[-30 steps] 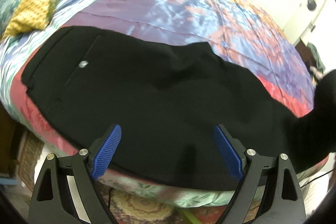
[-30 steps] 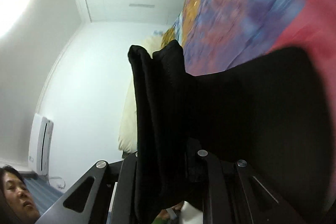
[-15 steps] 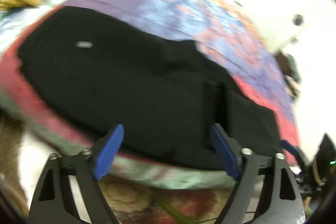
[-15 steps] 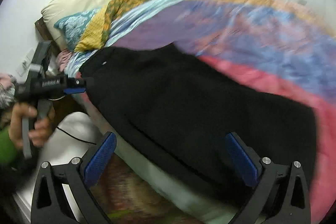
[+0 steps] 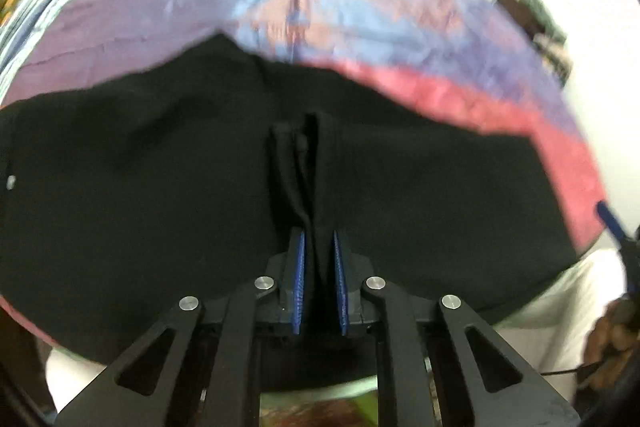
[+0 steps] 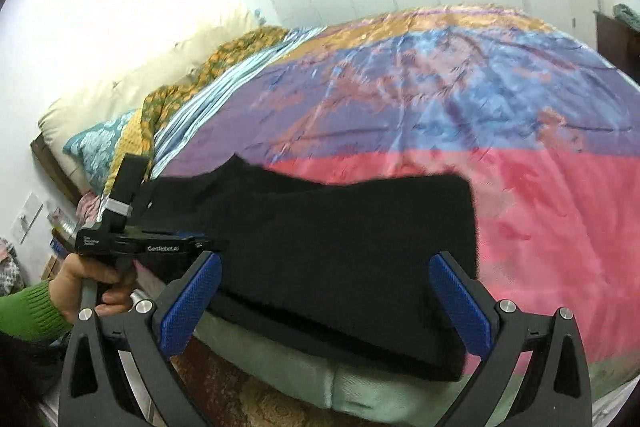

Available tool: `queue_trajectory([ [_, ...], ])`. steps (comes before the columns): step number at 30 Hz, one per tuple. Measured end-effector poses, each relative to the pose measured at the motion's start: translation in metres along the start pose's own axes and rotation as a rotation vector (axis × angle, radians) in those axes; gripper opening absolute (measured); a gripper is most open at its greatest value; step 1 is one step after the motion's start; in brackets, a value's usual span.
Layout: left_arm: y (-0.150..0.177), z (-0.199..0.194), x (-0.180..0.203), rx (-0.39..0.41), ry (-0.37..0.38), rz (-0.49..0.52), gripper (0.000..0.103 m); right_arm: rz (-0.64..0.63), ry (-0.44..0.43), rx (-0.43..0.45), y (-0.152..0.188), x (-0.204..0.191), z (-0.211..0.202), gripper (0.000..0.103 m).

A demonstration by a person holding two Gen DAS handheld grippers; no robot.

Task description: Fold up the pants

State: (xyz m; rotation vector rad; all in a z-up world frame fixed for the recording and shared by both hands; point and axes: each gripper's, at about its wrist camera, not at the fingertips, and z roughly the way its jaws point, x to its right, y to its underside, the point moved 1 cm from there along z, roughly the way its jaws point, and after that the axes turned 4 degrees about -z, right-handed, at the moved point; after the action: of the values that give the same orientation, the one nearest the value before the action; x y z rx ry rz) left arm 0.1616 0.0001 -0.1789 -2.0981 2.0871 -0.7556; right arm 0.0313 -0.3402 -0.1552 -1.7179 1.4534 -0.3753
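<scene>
On bedspread [image 6: 540, 211], pants [image 5: 160, 187], left gripper [image 5: 319, 247] pinching

Right gripper [image 6: 324, 301] gapes over folded black pants [image 6: 340, 251] on the bedspread [image 6: 460, 99]; left gripper [image 6: 132, 243] beside them.

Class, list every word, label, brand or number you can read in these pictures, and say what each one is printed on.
"GenRobot.AI": white print on the side of the left gripper, right wrist view.
Small white lines on that gripper's rear end: too small to read.
Sheet of paper on the wall: too blurred to read.
Left wrist view: no text.
</scene>
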Motion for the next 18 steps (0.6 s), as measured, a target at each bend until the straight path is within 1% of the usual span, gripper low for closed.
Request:
queue_trajectory([
  [1,0.000,-0.006,-0.006,0.012,0.001,-0.008,0.012,0.009,0.008,0.022,-0.006,0.004,-0.007,0.103],
  [2,0.000,-0.004,-0.011,0.005,-0.004,-0.010,0.012,0.010,0.014,0.033,-0.010,0.006,-0.014,0.103],
  [4,0.005,0.011,-0.014,-0.037,-0.028,0.007,0.013,-0.024,0.001,0.052,-0.022,0.003,-0.020,0.103],
  [5,0.008,0.022,-0.013,-0.047,-0.057,0.021,0.018,-0.049,-0.024,0.053,-0.025,0.001,-0.016,0.103],
  [6,0.009,0.027,-0.011,-0.040,-0.071,0.033,0.022,-0.067,-0.049,0.044,-0.026,-0.001,-0.011,0.103],
  [7,0.010,0.029,-0.008,-0.027,-0.079,0.045,0.023,-0.081,-0.091,0.016,-0.024,-0.004,0.000,0.103],
  [8,0.010,0.028,-0.003,-0.008,-0.091,0.055,0.028,-0.082,-0.148,-0.041,-0.017,-0.004,0.018,0.103],
  [9,0.011,0.029,-0.001,-0.003,-0.088,0.061,0.037,-0.073,-0.182,-0.128,-0.005,-0.001,0.040,0.103],
  [10,0.013,0.028,-0.001,-0.001,-0.078,0.065,0.041,-0.054,-0.159,-0.249,0.012,0.006,0.066,0.103],
  [11,0.014,0.028,0.001,0.007,-0.066,0.074,0.046,-0.049,-0.109,-0.361,0.030,0.013,0.088,0.101],
  [12,0.015,0.028,0.001,0.007,-0.071,0.080,0.048,-0.079,-0.099,-0.349,0.031,0.010,0.087,0.101],
  [13,0.017,0.028,0.001,0.009,-0.076,0.088,0.048,-0.120,-0.083,-0.326,0.023,0.003,0.081,0.101],
  [14,0.019,0.028,0.003,0.013,-0.077,0.096,0.051,-0.123,-0.081,-0.339,0.011,-0.003,0.077,0.101],
  [15,0.019,0.029,0.004,0.017,-0.075,0.100,0.055,-0.109,-0.093,-0.336,0.000,-0.006,0.074,0.101],
  [17,0.021,0.030,0.006,0.026,-0.067,0.094,0.060,-0.078,-0.111,-0.273,-0.031,-0.008,0.065,0.101],
  [18,0.020,0.033,0.008,0.031,-0.062,0.089,0.063,-0.068,-0.110,-0.258,-0.042,-0.006,0.066,0.102],
])
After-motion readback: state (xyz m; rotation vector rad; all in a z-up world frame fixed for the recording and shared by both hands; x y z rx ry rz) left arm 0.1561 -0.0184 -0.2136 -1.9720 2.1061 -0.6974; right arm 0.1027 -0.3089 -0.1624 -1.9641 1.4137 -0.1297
